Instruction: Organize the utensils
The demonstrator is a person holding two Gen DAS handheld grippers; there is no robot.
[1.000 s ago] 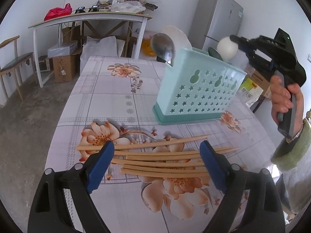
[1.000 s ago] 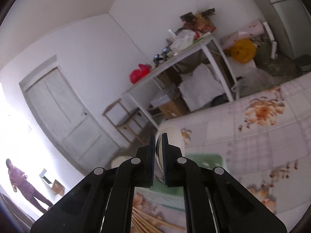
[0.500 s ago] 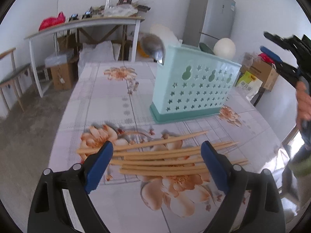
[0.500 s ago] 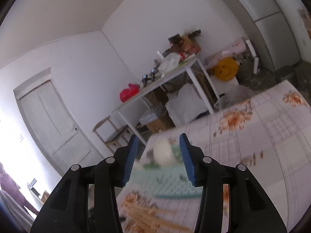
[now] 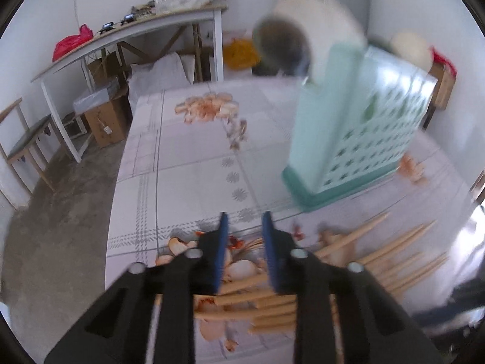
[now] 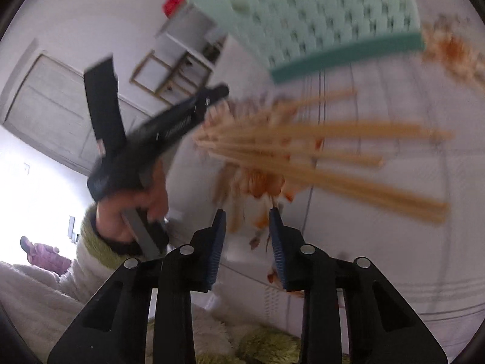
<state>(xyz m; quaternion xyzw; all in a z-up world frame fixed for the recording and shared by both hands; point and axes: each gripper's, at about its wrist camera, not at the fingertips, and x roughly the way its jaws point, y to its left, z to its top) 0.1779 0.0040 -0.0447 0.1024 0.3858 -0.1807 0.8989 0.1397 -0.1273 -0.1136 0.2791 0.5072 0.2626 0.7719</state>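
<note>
While the chopsticks (image 5: pixel 357 261) lie loose on the flowered worktop (image 5: pixel 194 163), the left gripper (image 5: pixel 242 227) has just narrowed over their blunt ends (apparently pinching none); the right gripper (image 6: pixel 247 221), part-spread, holds nothing; the green holder (image 5: pixel 357 133) stands at two o'clock.

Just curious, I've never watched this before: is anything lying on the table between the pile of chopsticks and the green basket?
No. In the left view only bare flowered tablecloth separates the chopsticks from the basket.
</note>
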